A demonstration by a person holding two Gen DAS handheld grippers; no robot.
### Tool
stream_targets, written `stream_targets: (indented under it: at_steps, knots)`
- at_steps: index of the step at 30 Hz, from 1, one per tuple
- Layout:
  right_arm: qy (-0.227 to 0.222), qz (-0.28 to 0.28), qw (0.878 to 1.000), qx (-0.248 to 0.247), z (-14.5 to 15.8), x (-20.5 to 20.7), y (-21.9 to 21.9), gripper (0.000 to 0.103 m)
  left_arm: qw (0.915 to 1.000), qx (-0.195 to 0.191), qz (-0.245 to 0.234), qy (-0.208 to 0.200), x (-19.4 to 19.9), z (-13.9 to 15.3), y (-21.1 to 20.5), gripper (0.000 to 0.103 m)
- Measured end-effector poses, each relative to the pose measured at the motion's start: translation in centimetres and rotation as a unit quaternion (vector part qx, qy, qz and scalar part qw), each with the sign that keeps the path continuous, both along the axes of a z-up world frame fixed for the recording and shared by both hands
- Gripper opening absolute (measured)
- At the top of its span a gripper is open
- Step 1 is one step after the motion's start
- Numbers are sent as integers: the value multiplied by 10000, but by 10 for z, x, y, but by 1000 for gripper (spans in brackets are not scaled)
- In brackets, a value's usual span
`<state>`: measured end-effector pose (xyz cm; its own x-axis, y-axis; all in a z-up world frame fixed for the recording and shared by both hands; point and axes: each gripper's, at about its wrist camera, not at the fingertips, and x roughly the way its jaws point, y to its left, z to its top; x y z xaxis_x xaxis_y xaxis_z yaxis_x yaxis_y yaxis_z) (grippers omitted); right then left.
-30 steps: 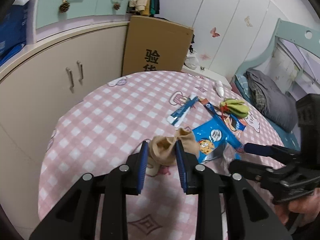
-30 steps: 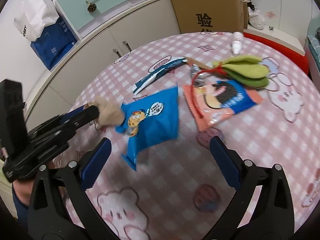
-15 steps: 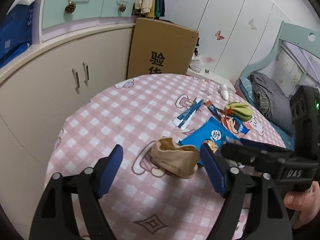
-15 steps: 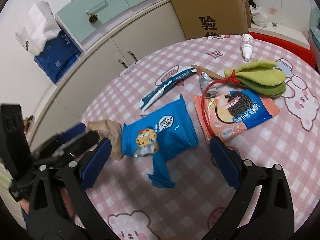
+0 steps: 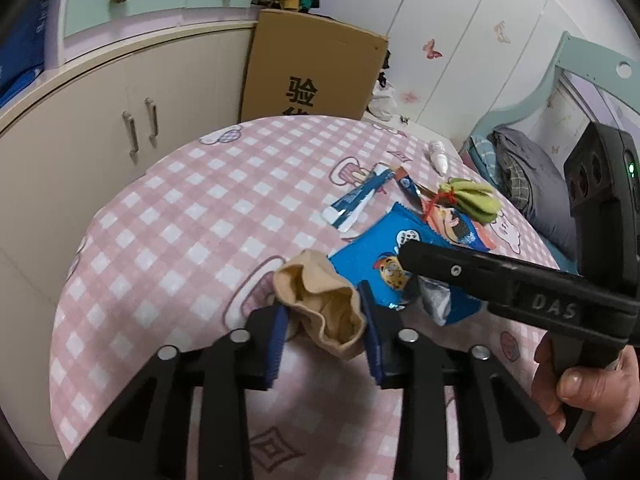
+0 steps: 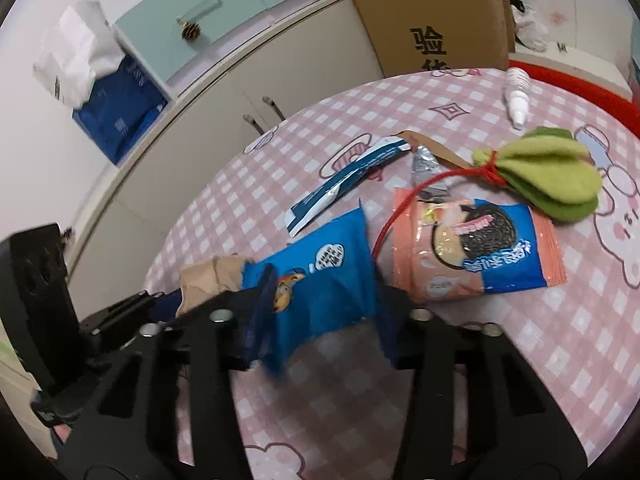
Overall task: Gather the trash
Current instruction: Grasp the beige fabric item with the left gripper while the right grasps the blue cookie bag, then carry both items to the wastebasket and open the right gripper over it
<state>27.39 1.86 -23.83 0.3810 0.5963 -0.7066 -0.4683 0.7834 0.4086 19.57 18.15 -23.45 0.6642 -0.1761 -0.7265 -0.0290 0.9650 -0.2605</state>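
Note:
On the pink checked table (image 5: pixel 180 220) lies a beige sock (image 5: pixel 320 304). My left gripper (image 5: pixel 324 332) has it between its blue pads, and the jaws are closing on it. A blue cookie wrapper (image 6: pixel 328 280) lies beside the sock. It is bunched between the pads of my right gripper (image 6: pixel 324 320), whose jaws are also closing. Farther back lie a pink biscuit wrapper (image 6: pixel 476 252) and a long blue-and-white wrapper (image 6: pixel 352 176). A hand (image 5: pixel 588 392) holds the right gripper's handle.
A green felt bundle (image 6: pixel 552 176) tied with red string and a small white bottle (image 6: pixel 516 96) sit near the table's far edge. A cardboard box (image 6: pixel 432 20) and beige cabinets (image 5: pixel 120 128) stand behind the table. A bed (image 5: pixel 532 184) is at the right.
The left jaws let go of the sock, opened wide, then closed on it again. The right jaws went from wide open to closed on the blue cookie wrapper, which now bunches up.

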Motion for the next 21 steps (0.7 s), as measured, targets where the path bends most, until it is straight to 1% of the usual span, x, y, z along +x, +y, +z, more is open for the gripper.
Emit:
stream_targets:
  at_steps: [1, 3, 7, 12, 17, 21]
  knots:
    - [-30, 15, 10000, -27, 0, -1, 0, 25, 10000, -4, 49, -2, -2, 0, 2, 32]
    - [-69, 99, 9999, 86, 2, -4, -1, 17, 9999, -15, 125, -8, -6, 1, 6, 31]
    - [-197, 268, 9992, 205, 9, -12, -3, 14, 9997, -49, 236, -25, -13, 2, 11, 30]
    - [-316, 237, 9987, 326, 19, -20, -17, 12, 9994, -31, 325, -58, -22, 6, 14, 26]
    - [-423, 94, 9980, 455, 33, -27, -43, 12, 9995, 26, 295, -117, -28, 12, 9, 25]
    - [-541, -128, 9967, 585, 46, -34, -76, 12, 9995, 46, 243, -184, -32, 20, -2, 24]
